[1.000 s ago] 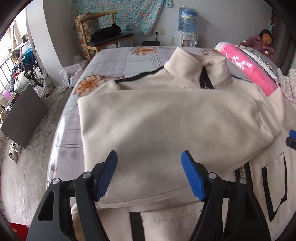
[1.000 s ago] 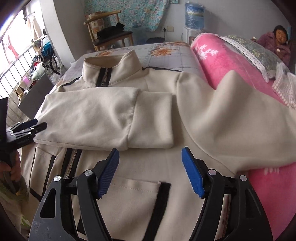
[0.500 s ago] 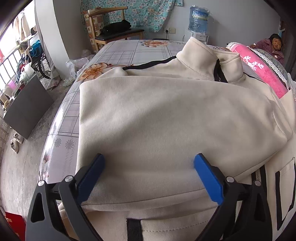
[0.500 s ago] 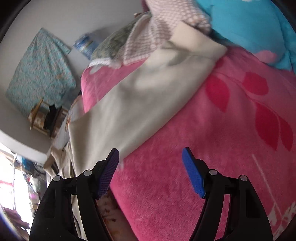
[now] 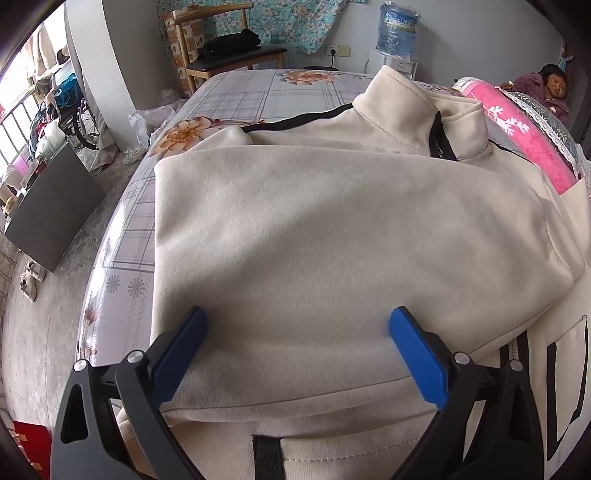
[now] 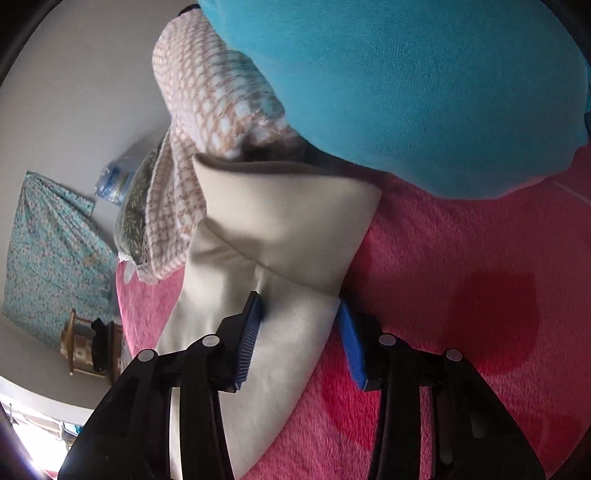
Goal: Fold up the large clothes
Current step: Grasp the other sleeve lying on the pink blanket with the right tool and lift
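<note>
A cream jacket [image 5: 332, 221] with black trim lies on the bed, collar [image 5: 406, 110] at the far side and one sleeve folded across its chest. My left gripper [image 5: 297, 321] hovers just over that folded sleeve, open wide with nothing between its pads. In the right wrist view, the jacket's other sleeve [image 6: 280, 229] lies stretched over a pink blanket [image 6: 461, 258]. My right gripper [image 6: 299, 310], rolled to one side, is closing on this sleeve just below the cuff. The fabric bunches between both blue pads.
A blue pillow [image 6: 406, 92] and a checked cloth [image 6: 214, 99] lie right beyond the cuff. The flowered bed sheet [image 5: 258, 96] shows past the jacket. A chair [image 5: 229, 48], a water dispenser [image 5: 399, 33] and a seated person [image 5: 554, 88] are at the back.
My left gripper's jaws opened wider and it stayed over the folded sleeve. My right gripper swung from the jacket's front out over the pink blanket, rolled, and closed onto the sleeve end.
</note>
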Demonstrator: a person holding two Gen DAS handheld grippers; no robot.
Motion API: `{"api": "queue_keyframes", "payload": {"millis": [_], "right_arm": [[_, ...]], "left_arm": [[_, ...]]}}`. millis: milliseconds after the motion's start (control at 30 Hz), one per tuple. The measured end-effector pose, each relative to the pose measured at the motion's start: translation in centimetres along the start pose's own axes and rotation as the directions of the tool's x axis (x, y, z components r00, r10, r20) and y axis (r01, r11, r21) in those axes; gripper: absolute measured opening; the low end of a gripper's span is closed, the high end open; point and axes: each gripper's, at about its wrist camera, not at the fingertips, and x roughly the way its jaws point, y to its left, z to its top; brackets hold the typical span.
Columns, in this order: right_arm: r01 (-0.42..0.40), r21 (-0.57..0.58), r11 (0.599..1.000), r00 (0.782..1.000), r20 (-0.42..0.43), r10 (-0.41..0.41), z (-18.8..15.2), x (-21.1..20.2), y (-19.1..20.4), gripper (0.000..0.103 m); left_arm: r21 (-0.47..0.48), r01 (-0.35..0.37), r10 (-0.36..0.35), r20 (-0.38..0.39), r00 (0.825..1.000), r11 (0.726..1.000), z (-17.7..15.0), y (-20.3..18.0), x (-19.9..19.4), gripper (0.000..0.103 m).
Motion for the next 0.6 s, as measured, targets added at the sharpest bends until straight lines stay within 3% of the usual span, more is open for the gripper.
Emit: {"api": "queue_keyframes", "payload": {"millis": [133,267,367,600], "right_arm": [[-0.007,0.012,1.0,1.0,0.024,0.007,0.4,-0.2,-0.5,0.01],[-0.014,-0.127,0.992,0.993,0.114,0.029,-0.5,-3.9,2.7,0.008],[-0.018,-0.266,0.964,0.982,0.178,0.067,-1.3,-7.5,6.9,0.008],[-0.183,-0.497,0.848,0.934,0.181,0.307,-5.1,-16.5,17.6,0.008]], "left_arm": [[0.01,0.007,-0.007,0.008,1.0,1.0,-0.1,0.0,0.0,0.097],[0.009,0.01,-0.01,-0.011,1.0,1.0,0.1,0.1,0.2,0.097],[0.008,0.012,-0.012,-0.007,1.0,1.0,0.1,0.1,0.1,0.097],[-0.007,0.019,-0.019,0.035,0.999,1.0,-0.2,0.2,-0.3,0.097]]}}
